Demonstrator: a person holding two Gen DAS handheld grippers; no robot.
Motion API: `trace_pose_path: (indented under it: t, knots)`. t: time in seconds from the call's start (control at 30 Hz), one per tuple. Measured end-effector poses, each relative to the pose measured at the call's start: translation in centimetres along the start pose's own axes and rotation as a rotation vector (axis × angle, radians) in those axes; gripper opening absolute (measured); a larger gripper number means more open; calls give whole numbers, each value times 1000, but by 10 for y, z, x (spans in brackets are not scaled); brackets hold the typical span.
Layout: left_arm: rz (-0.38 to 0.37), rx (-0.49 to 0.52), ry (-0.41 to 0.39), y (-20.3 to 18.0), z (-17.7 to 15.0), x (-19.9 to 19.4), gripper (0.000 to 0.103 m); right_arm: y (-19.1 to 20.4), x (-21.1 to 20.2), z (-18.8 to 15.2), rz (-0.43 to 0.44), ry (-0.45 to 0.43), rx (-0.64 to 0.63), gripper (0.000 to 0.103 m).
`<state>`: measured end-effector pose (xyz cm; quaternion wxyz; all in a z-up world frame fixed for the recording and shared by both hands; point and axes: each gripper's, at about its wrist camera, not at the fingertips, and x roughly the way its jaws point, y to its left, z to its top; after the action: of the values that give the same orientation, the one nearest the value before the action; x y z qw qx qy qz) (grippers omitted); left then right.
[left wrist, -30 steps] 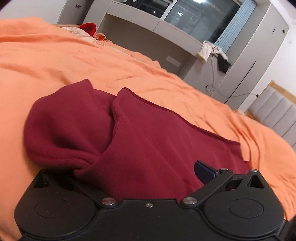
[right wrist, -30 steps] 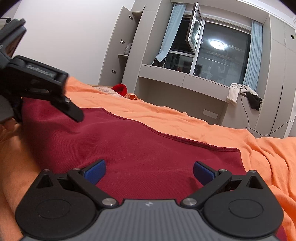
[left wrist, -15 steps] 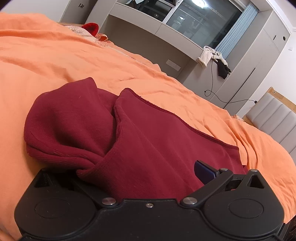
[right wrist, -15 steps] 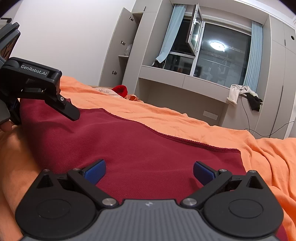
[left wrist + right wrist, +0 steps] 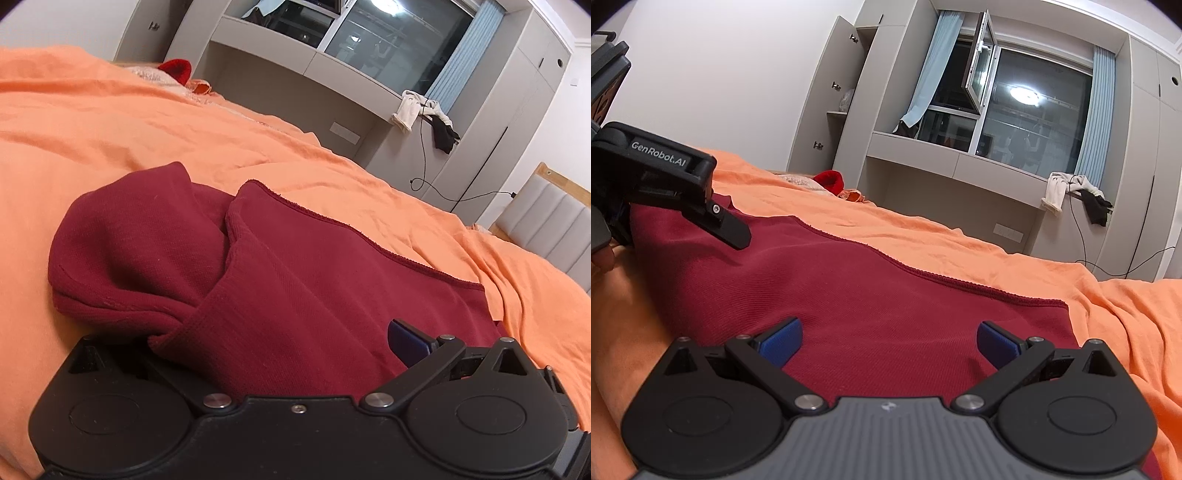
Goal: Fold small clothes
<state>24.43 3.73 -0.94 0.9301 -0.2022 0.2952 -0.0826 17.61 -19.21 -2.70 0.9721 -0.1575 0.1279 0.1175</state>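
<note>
A dark red knit garment (image 5: 303, 280) lies on the orange bedspread (image 5: 110, 140). In the left wrist view its near fold drapes over my left gripper (image 5: 295, 350) and hides the left finger; the right blue pad (image 5: 404, 339) shows, set wide. In the right wrist view the garment (image 5: 849, 288) spreads flat under my right gripper (image 5: 886, 341), whose blue pads (image 5: 783, 341) stand wide apart just above the cloth, holding nothing. The left gripper's black body (image 5: 657, 173) shows at the garment's left end.
A bright red item (image 5: 829, 179) and small orange cloth (image 5: 851, 195) lie at the bed's far side. Grey cabinets and a window ledge (image 5: 960, 166) stand beyond, with clothes (image 5: 1071, 192) and a cable hanging. A padded headboard (image 5: 546, 229) is at right.
The left gripper has shifted slightly, with more of the room showing above the bed. The garment and the right gripper have stayed nearly still.
</note>
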Motion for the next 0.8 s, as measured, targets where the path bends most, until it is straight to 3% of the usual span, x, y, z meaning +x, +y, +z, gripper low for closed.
trace_pose_path:
  t: [0.23, 0.4, 0.47, 0.6, 0.8]
  knots:
    - [87, 19, -50, -5, -6, -2, 90, 0, -1, 2, -12, 10, 3, 103]
    - [172, -16, -98, -7, -5, -5, 63, -16, -9, 19, 76, 44, -81, 103]
    - [202, 3, -104, -11, -2, -4, 52, -23, -20, 22, 71, 28, -113, 103]
    - [228, 87, -93, -24, 15, -2, 28, -36, -47, 21, 6, -39, -142, 103]
    - [218, 304, -113, -78, 44, -4, 19, -76, -74, 20, -71, -55, -39, 103]
